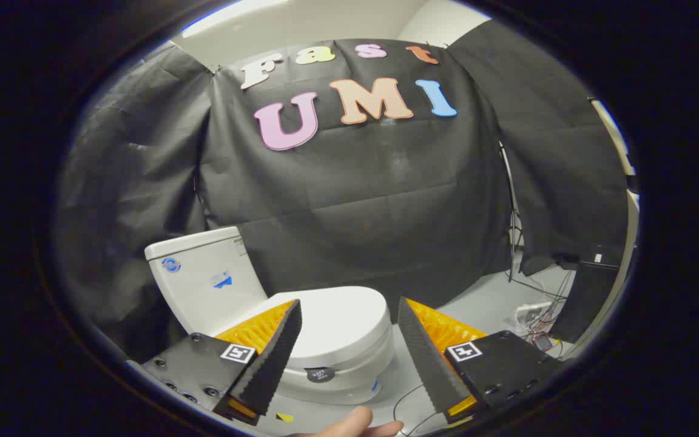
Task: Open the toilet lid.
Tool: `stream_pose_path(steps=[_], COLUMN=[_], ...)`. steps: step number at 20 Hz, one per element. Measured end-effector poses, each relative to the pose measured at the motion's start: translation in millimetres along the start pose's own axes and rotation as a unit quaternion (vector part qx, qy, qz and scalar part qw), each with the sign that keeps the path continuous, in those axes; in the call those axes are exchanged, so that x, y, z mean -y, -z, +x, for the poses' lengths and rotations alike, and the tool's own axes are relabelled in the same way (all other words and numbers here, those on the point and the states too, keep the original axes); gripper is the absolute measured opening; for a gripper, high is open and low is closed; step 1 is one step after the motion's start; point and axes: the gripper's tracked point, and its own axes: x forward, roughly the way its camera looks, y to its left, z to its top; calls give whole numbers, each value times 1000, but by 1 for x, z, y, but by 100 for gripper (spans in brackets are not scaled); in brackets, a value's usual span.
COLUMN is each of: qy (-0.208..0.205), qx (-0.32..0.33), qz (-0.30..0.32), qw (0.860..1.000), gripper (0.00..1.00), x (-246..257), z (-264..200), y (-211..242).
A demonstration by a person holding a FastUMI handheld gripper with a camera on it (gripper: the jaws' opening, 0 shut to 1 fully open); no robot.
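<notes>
A white toilet stands ahead of my fingers, its lid (340, 318) lying flat and closed on the bowl. The white tank (207, 276) rises behind it against the black cloth wall. My gripper (349, 312) hovers above the lid's front part, open, with a wide gap and nothing between the fingers. The left fingertip (292, 315) overlaps the lid's left side in the view. The right fingertip (407, 315) sits just past the lid's right edge. A small dark round sticker (320, 374) marks the bowl's front.
Grey floor (483, 303) spreads to the right of the toilet. Loose cables and a white power strip (534, 315) lie there beside a dark box (586, 297). A thin stand pole (510, 212) runs up the cloth. A person's fingers (355, 426) show below the gripper.
</notes>
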Motion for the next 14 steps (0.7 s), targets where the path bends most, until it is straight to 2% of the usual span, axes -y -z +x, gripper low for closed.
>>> stream_pose_path(steps=[9, 14], qy=[-9, -2], qx=[-5, -11], qz=[2, -13], qw=[1000, 1000], gripper=[99, 99], x=[-11, -14], z=[4, 6], y=[8, 22])
